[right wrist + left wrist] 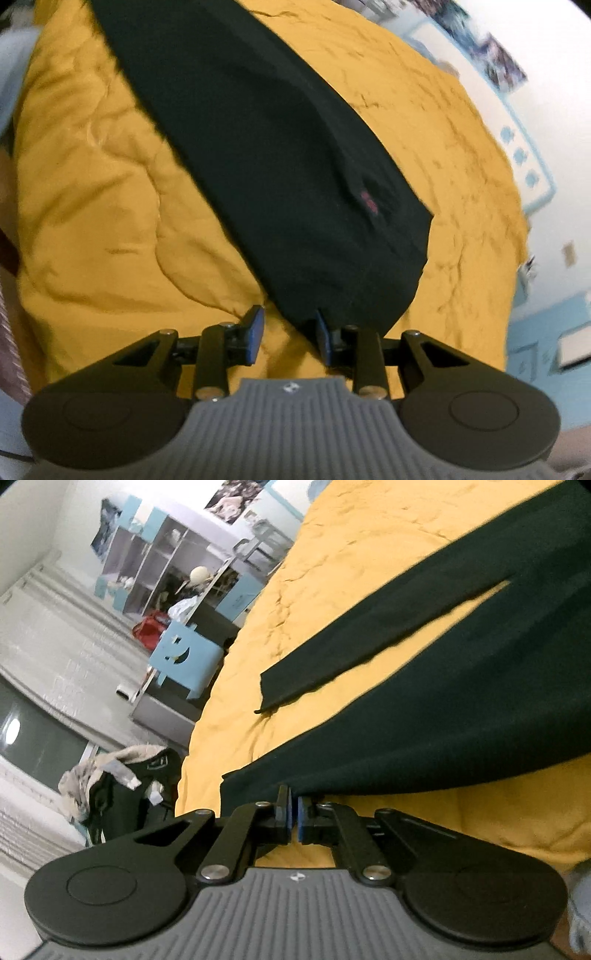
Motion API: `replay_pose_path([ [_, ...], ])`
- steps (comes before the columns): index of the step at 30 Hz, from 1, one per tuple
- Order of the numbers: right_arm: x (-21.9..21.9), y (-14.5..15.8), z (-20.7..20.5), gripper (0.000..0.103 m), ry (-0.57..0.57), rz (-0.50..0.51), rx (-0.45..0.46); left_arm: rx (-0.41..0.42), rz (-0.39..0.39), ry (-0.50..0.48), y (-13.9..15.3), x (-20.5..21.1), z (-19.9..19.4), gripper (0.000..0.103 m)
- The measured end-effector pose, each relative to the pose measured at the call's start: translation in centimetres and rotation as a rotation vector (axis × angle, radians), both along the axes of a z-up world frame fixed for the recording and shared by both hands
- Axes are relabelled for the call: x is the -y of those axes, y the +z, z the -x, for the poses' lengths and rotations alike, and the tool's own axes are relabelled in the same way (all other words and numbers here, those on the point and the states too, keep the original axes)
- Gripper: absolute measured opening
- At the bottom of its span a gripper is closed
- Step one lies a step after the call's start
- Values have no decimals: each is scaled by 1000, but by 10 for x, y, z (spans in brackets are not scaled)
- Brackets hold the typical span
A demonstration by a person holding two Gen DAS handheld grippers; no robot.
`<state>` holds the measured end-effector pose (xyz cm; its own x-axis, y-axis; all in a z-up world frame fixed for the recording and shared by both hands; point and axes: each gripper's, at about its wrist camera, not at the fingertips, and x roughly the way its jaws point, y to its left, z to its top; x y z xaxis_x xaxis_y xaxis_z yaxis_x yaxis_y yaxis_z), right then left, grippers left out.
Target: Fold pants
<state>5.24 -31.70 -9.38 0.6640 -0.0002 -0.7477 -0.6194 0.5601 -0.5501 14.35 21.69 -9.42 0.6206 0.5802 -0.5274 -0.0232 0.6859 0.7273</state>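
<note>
Matt dark cloth pants (pixel 461 686) (rumpled yellow quilt (pixel 332 572)).

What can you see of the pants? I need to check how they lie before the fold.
The pants are dark, nearly black, of soft matte cloth, spread flat on a yellow quilt. Both legs lie apart with a narrow gap between. A small red mark shows near the waist end. The left gripper is shut on one leg's edge; the right gripper, jaws open, sits at the waist corner.
</note>
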Motion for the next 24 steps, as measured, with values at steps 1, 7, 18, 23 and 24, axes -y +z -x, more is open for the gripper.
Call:
replay_pose_path([
  [1, 0, -1, 0, 5, 0, -1, 22, 4, 11, 14, 3, -1, -1, 2],
  [7, 10, 36, -7, 0, -63, -114, 117, 48, 63, 94, 26, 1, -16, 2],
  [18, 24, 104, -119, 0, -174, -281, 171, 102, 80, 196, 69, 8, -106, 2],
  [23, 25, 98, -202, 0, -200, -305, 127, 83, 69, 209, 65, 1, -159, 2],
  [24, 23, 94, -218, 0, -204, -299, 116, 69, 53, 204, 62, 1, -170, 2],
])
